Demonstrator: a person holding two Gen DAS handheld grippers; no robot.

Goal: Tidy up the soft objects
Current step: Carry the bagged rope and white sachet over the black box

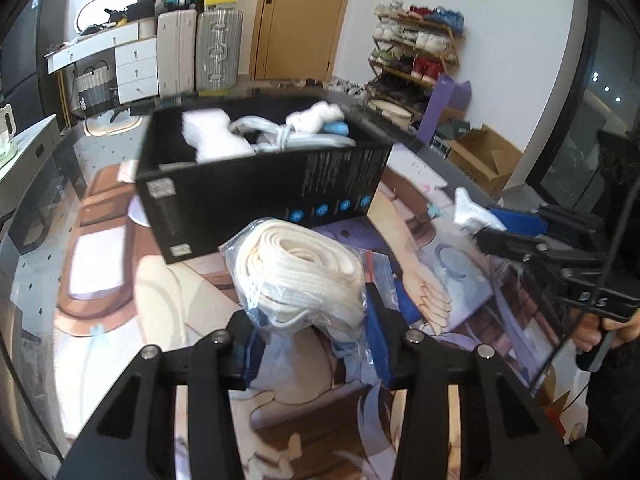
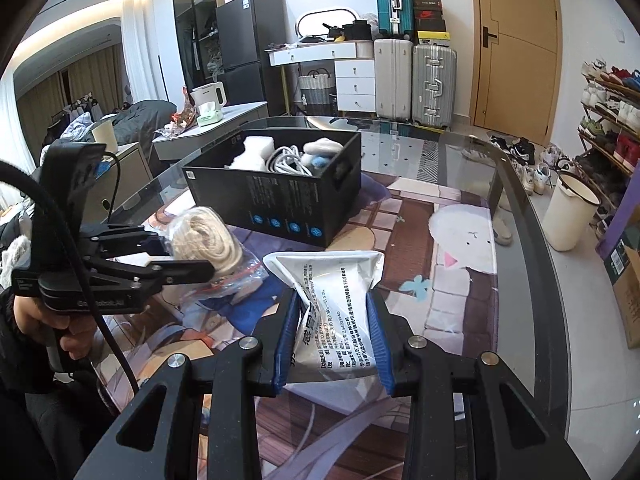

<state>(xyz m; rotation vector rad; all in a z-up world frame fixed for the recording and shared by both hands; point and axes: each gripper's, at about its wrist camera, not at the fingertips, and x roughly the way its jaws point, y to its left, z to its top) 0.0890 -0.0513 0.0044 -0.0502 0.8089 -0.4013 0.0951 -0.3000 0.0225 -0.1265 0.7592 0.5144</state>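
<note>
While both items are carried above the desk (image 2: 520,216), the left hand-held gripper (image 1: 312,320) is seen clamped on a clear zip bag of coiled white rope (image 1: 298,268), and the right hand-held gripper (image 2: 332,340) is clamped on a white printed pouch (image 2: 332,300). Each is held just short of the open black box (image 2: 280,196), which stands on the desk and already contains white soft items and a coiled cable.

The rope bag is judged light and compressible; its plastic skin looks slippery, so a grip across the bulk of the coil, as now applied, is preferred to a pinch on loose film. The pouch is judged light and pliant, with a smooth surface; it is pinched at its lower, narrower part, and the free upper end is splayed wide.

In the left wrist view, the coil's axis is directed roughly up and toward the camera, with the flat spiral face uppermost and the zip edge trailing to the right. The pouch's long axis is seen running forward along the fingers, its wide sealed end pointing toward the box. Printed text faces upward.
</note>
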